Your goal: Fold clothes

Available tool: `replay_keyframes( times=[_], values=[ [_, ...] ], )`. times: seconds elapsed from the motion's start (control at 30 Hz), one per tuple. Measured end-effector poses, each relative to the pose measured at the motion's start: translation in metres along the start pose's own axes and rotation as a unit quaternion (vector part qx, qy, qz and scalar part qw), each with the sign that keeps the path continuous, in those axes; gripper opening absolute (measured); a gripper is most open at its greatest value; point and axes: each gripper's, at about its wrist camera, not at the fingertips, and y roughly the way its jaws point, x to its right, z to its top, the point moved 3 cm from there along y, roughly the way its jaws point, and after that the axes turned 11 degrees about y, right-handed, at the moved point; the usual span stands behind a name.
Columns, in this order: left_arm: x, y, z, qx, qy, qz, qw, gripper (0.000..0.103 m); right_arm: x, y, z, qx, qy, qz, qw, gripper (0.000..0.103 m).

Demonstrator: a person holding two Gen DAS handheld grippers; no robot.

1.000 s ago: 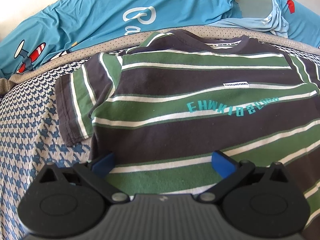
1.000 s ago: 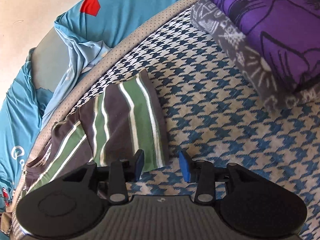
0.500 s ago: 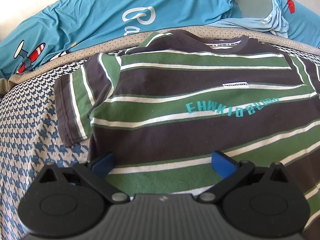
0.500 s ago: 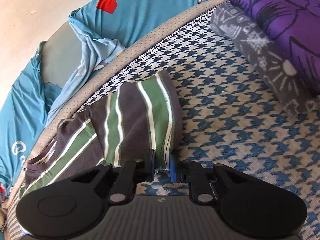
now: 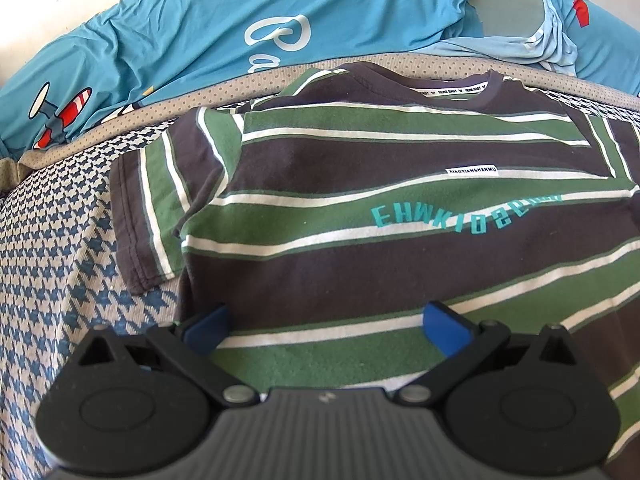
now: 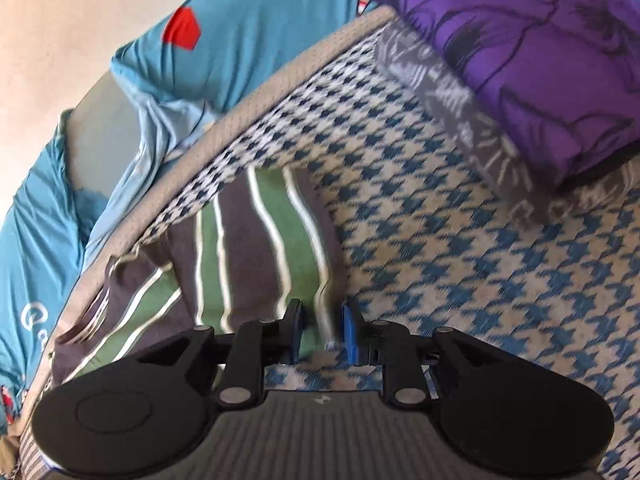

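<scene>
A brown, green and white striped T-shirt [image 5: 360, 208] lies flat, front up, on the houndstooth bed cover [image 5: 52, 240], collar towards the far edge. My left gripper [image 5: 326, 322] hovers open and wide over the shirt's lower left part, with nothing pinched. In the right wrist view the shirt's right sleeve [image 6: 256, 248] lies spread on the cover. My right gripper [image 6: 322, 334] is at the sleeve's near corner. Its jaws are narrow and opening, with the blurred sleeve hem between the blue pads [image 6: 349, 336] and a thin gap showing beside the right pad.
A blue printed sheet [image 5: 240, 36] hangs past the bed's grey dotted border [image 5: 160, 108] at the far side. A purple pillow [image 6: 540, 52] on a grey patterned cloth [image 6: 472, 120] lies at the right. Bare houndstooth cover [image 6: 480, 280] stretches right of the sleeve.
The right gripper moved onto the sleeve's corner and closed on its hem, then its jaws parted slightly. The sleeve shifted and looks blurred. The left gripper stayed still.
</scene>
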Motion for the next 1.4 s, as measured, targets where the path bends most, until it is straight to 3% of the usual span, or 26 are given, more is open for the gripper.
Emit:
replay_keyframes(
  times=[0.4, 0.57, 0.73, 0.9, 0.97, 1.03, 1.13, 1.33, 1.4],
  values=[
    [0.0, 0.001, 0.0, 0.0, -0.002, -0.002, 1.0, 0.103, -0.024, 0.014, 0.028, 0.079, -0.048, 0.034, 0.995, 0.023],
    [-0.001, 0.001, 0.0, 0.0, -0.002, -0.003, 1.0, 0.103, -0.03, 0.031, 0.03, 0.069, -0.052, 0.042, 0.995, 0.031],
    [-0.002, 0.002, -0.001, -0.002, -0.005, -0.005, 1.0, 0.103, -0.034, 0.043, 0.03, 0.075, -0.053, 0.021, 0.996, 0.039],
    [-0.002, 0.002, -0.001, -0.003, -0.006, -0.005, 1.0, 0.103, -0.037, 0.051, 0.029, 0.088, -0.077, 0.009, 0.993, 0.04],
    [-0.002, 0.002, -0.001, -0.003, -0.006, -0.004, 1.0, 0.103, -0.04, 0.051, 0.028, 0.091, -0.086, 0.011, 0.992, 0.035],
    [-0.001, 0.002, -0.001, -0.003, -0.006, -0.004, 1.0, 0.103, -0.042, 0.052, 0.028, 0.085, -0.089, 0.017, 0.992, 0.021],
    [-0.001, 0.002, -0.001, -0.004, -0.007, -0.004, 1.0, 0.103, -0.044, 0.048, 0.028, 0.096, -0.088, 0.019, 0.991, 0.014],
    [-0.001, 0.002, -0.002, -0.004, -0.006, -0.003, 1.0, 0.103, -0.05, 0.036, 0.029, 0.139, -0.104, 0.007, 0.985, 0.011],
    [-0.001, 0.002, -0.002, -0.004, -0.006, -0.003, 1.0, 0.103, -0.045, 0.041, 0.031, 0.136, -0.091, -0.029, 0.986, 0.011]
  ],
)
